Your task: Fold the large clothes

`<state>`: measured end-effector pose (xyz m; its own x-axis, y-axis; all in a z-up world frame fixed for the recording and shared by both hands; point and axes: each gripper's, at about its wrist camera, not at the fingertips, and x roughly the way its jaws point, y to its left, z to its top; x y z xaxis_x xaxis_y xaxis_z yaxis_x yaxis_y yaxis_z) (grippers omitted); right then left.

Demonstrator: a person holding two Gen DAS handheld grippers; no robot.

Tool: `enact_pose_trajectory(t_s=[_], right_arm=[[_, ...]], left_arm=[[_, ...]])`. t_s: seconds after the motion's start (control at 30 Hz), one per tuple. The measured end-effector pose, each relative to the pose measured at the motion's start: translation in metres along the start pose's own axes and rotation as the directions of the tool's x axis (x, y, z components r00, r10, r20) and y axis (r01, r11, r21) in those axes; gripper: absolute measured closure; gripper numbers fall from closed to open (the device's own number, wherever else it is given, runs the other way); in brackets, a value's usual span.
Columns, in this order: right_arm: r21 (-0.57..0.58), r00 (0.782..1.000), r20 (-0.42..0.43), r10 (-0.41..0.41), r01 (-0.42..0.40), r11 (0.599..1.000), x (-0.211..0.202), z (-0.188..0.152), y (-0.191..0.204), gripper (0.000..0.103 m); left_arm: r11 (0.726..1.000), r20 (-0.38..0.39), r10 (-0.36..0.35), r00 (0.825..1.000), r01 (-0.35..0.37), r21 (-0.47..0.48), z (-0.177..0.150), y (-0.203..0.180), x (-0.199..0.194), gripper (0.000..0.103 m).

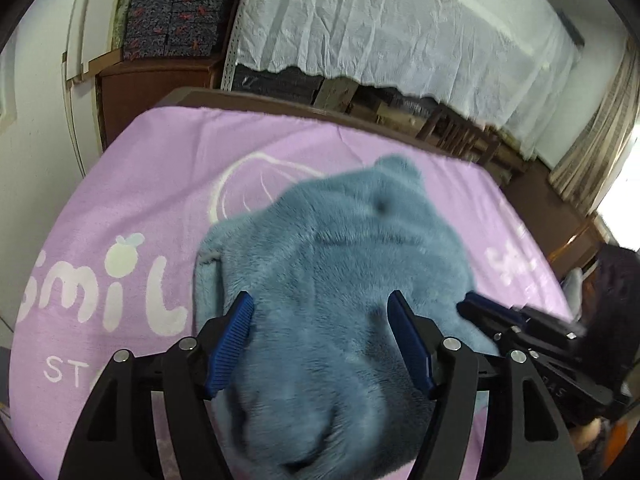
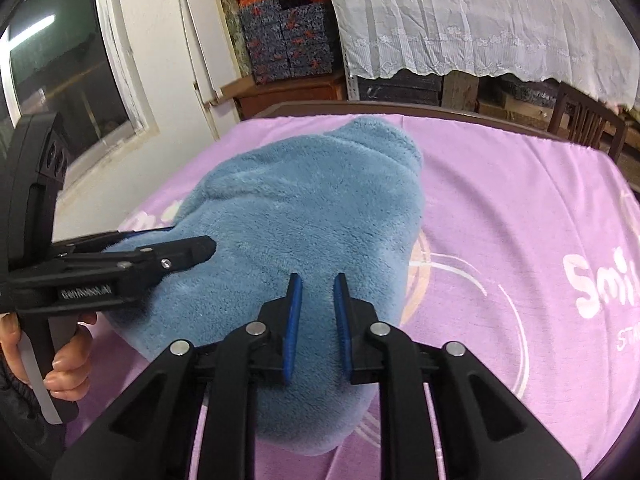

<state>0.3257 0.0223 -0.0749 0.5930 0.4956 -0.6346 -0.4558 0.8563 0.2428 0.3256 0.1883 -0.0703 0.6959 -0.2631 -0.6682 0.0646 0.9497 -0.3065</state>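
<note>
— Tongs first: how are they set?
— Left gripper [image 1: 320, 308] is spread wide over the blue fleece [image 1: 332, 280]. Right gripper [image 2: 317, 292] is nearly closed, nothing pinched.
— And beyond?
— Fleece is bunched on the purple blanket [image 2: 500, 220]. Only fluff could be caught, so the fold could slip.

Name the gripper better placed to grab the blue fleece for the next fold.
Probably left: the left gripper has wide-open jaws straddling the blue fleece garment. The right gripper has narrow jaws, apparently gripping nothing.

"GenRobot.AI" on left hand-held gripper [image 2: 192, 246]; "Smil", "ST" on purple blanket [image 1: 168, 184].
</note>
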Motion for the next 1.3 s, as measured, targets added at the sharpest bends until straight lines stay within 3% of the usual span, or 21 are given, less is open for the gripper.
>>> enact_pose_trajectory(t_s=[0.1, 0.17, 0.23, 0.37, 0.43, 0.57, 0.73, 0.8, 0.93, 1.1, 1.3], right_arm=[[0.077, 0.998, 0.008, 0.054, -0.055, 0.995, -0.008, 0.003, -0.01, 0.082], [0.12, 0.996, 0.034, 0.082, -0.085, 0.989, -0.018, 0.007, -0.014, 0.059], [0.138, 0.994, 0.083, 0.068, -0.079, 0.987, -0.032, 0.011, -0.017, 0.043], [0.18, 0.986, 0.15, 0.078, -0.105, 0.978, -0.049, 0.015, -0.029, 0.021], [0.232, 0.98, 0.16, 0.121, -0.156, 0.96, -0.049, 0.014, -0.039, 0.019], [0.379, 0.964, 0.128, 0.233, -0.265, 0.887, -0.035, 0.01, -0.066, 0.018], [0.468, 0.944, 0.094, 0.316, -0.322, 0.823, -0.018, 0.003, -0.077, 0.018], [0.474, 0.939, 0.074, 0.335, -0.329, 0.817, -0.012, 0.001, -0.075, 0.017], [0.444, 0.941, 0.021, 0.337, -0.311, 0.841, -0.001, -0.003, -0.062, 0.015], [0.405, 0.951, -0.024, 0.31, -0.274, 0.872, 0.012, -0.006, -0.048, 0.012], [0.449, 0.938, -0.019, 0.347, -0.302, 0.841, 0.031, -0.016, -0.046, 0.012]], left_arm=[[0.997, 0.031, -0.038, 0.999, 0.04, -0.064, 0.006, 0.014, -0.014, 0.031], [0.991, 0.033, -0.051, 0.998, 0.054, -0.12, 0.008, 0.028, -0.018, 0.024], [0.982, 0.013, -0.071, 0.997, 0.073, -0.177, 0.009, 0.041, -0.016, 0.019], [0.936, -0.047, -0.221, 0.974, 0.198, -0.29, 0.004, 0.06, -0.002, 0.016], [0.925, -0.075, -0.264, 0.962, 0.23, -0.301, 0.002, 0.06, 0.005, 0.014], [0.94, -0.119, -0.253, 0.96, 0.215, -0.265, -0.005, 0.049, 0.016, 0.012], [0.932, -0.117, -0.298, 0.947, 0.263, -0.249, -0.008, 0.037, 0.021, 0.012], [0.929, -0.124, -0.323, 0.938, 0.289, -0.231, -0.011, 0.026, 0.025, 0.012], [0.97, -0.136, -0.225, 0.965, 0.209, -0.126, -0.017, 0.006, 0.032, 0.011], [0.965, -0.112, -0.233, 0.966, 0.216, -0.152, -0.019, 0.007, 0.034, 0.011], [0.97, -0.089, -0.21, 0.974, 0.196, -0.145, -0.021, 0.005, 0.036, 0.012]])
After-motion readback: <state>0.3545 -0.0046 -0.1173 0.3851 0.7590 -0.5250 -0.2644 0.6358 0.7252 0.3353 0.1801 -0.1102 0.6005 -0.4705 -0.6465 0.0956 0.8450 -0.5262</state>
